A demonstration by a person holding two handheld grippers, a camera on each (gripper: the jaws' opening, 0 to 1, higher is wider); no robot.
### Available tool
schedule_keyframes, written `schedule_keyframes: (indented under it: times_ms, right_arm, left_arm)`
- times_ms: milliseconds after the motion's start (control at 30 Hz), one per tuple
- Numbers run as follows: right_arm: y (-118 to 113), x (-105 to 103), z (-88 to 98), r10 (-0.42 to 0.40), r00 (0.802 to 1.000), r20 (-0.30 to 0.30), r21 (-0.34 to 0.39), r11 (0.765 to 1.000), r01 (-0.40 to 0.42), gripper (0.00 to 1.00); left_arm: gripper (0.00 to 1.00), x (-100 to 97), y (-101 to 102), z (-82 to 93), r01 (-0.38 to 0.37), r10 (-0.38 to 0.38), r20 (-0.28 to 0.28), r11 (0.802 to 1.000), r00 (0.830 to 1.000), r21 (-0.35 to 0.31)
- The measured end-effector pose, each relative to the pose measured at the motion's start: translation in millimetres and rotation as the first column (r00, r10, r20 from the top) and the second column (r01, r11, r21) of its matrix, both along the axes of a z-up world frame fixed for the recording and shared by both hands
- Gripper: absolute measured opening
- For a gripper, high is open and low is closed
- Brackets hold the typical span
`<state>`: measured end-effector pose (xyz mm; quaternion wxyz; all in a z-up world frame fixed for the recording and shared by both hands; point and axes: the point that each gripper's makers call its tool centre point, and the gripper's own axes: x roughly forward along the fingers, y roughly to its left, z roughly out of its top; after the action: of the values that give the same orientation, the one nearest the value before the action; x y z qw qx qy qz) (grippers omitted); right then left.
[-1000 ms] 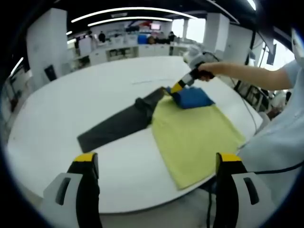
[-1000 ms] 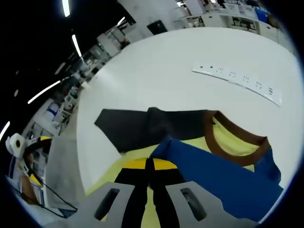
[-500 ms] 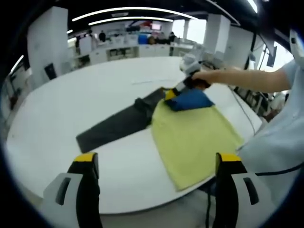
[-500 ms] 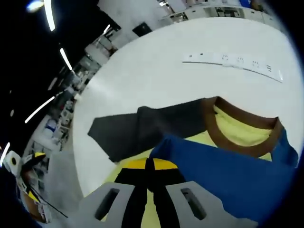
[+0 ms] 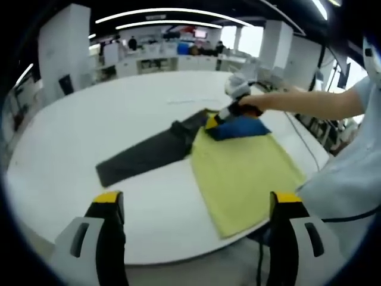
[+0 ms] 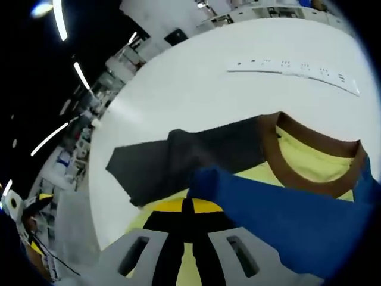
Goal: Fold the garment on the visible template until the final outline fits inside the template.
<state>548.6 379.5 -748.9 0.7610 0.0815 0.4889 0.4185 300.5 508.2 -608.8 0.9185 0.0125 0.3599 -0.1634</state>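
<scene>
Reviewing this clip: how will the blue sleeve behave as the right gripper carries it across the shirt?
The blue sleeve already drapes from the right gripper, so it is probably floppy and light. It likely sags and creases rather than holding shape, and could drag the yellow body beneath.

The left gripper view looks from off the bench (image 5: pixel 89 119) edge across it; the right gripper view hangs close over the shared shirt (image 5: pixel 238 167).

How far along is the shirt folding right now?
Early. The right gripper is shut on the blue sleeve, carrying it over the yellow body. The dark sleeve lies spread on the table. The left gripper is open, idle.
</scene>
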Motion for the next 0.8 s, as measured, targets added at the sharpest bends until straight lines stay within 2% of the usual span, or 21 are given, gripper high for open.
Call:
schedule_keyframes:
  times_ms: [133, 267, 500, 633, 733, 800]
  right_arm:
    - [4.0, -2.7, -2.0, 0.017, 1.000, 0.008, 0.002, 1.000, -0.017, 0.02]
    - [14.1, -8.9, 3.4, 0.047, 0.999, 0.017, 0.035, 0.998, -0.047, 0.02]
    - [12.7, -11.7, 6.8, 0.070, 0.996, 0.059, 0.026, 0.997, -0.071, 0.12]
    - [7.0, -9.7, 9.6, 0.052, 0.997, 0.057, 0.040, 0.998, -0.054, 0.16]
    - [2.9, -10.6, 11.6, 0.044, 0.998, 0.054, 0.033, 0.998, -0.046, 0.23]
    - [0.7, -10.2, 13.7, 0.040, 0.997, 0.060, 0.033, 0.999, -0.042, 0.23]
  left_arm:
    - [0.98, -2.9, 1.7, -0.8, -0.013, 0.013, -0.003, 1.000, 1.000, -0.001]
    - [0.98, -4.3, 2.4, -1.2, -0.020, 0.020, -0.006, 1.000, 1.000, -0.001]
    - [0.98, -3.0, 1.6, 0.6, -0.016, 0.016, 0.002, 1.000, 1.000, -0.002]
    - [0.98, -2.4, 0.3, 1.3, -0.009, 0.009, 0.007, 1.000, 1.000, -0.002]
    - [0.97, -2.1, -0.9, 1.3, -0.001, 0.001, 0.008, 1.000, 1.000, 0.000]
    - [0.97, -1.8, -2.1, 2.1, 0.003, -0.003, 0.013, 1.000, 1.000, 0.000]
